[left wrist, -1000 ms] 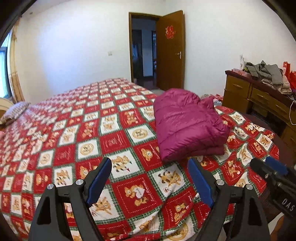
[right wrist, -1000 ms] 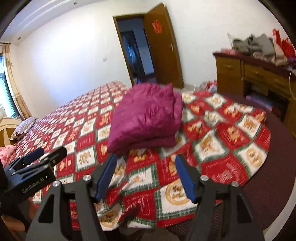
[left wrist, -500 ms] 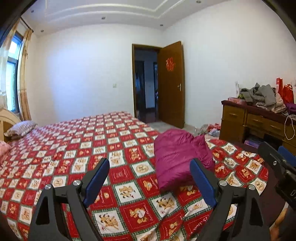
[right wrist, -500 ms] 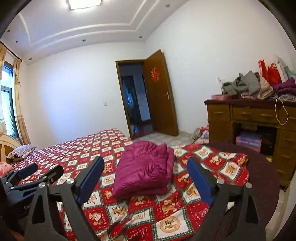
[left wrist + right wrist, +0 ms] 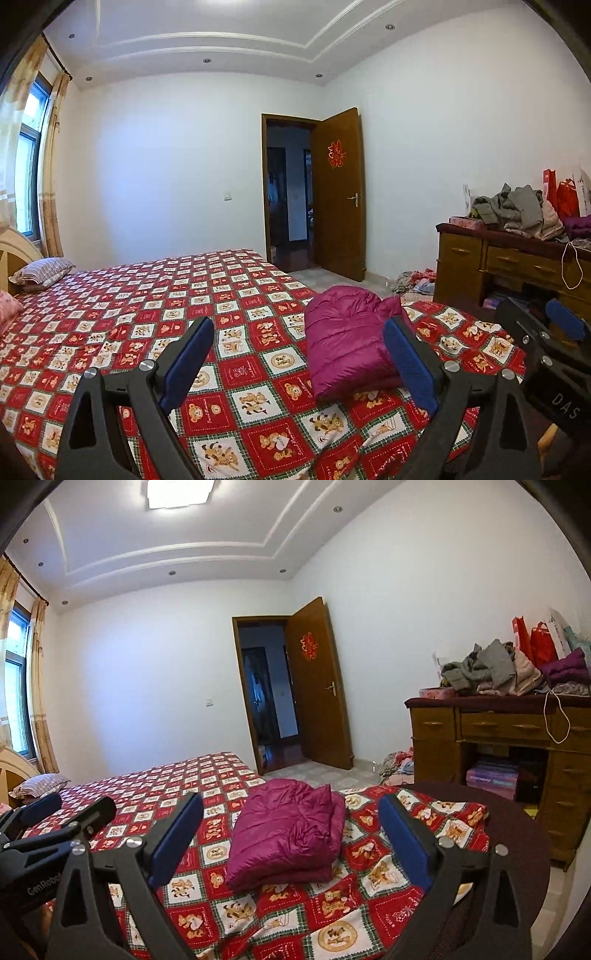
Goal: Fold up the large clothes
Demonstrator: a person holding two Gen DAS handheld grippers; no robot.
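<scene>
A folded magenta puffer jacket (image 5: 347, 339) (image 5: 288, 830) lies on the red checked bedspread (image 5: 147, 295) (image 5: 369, 878) near the bed's foot. My left gripper (image 5: 297, 325) hovers short of the jacket and to its left. Its jaws are opening and nothing is between them. My right gripper (image 5: 290, 799) faces the jacket head on from a distance. Its jaws are opening too and hold nothing. Each gripper shows at the edge of the other's view: the right one (image 5: 546, 332), the left one (image 5: 62, 816).
A wooden dresser (image 5: 480, 266) (image 5: 498, 731) stands to the right with a pile of clothes (image 5: 487, 672) and bags on top. More clothes (image 5: 399, 768) lie on the floor near the open door (image 5: 336, 192). A pillow (image 5: 44, 269) rests at the bed's head.
Both grippers rose and drew back from the jacket, tilting up so the walls and ceiling fill the views. The right jaws spread clearly wider, the left ones slightly.
</scene>
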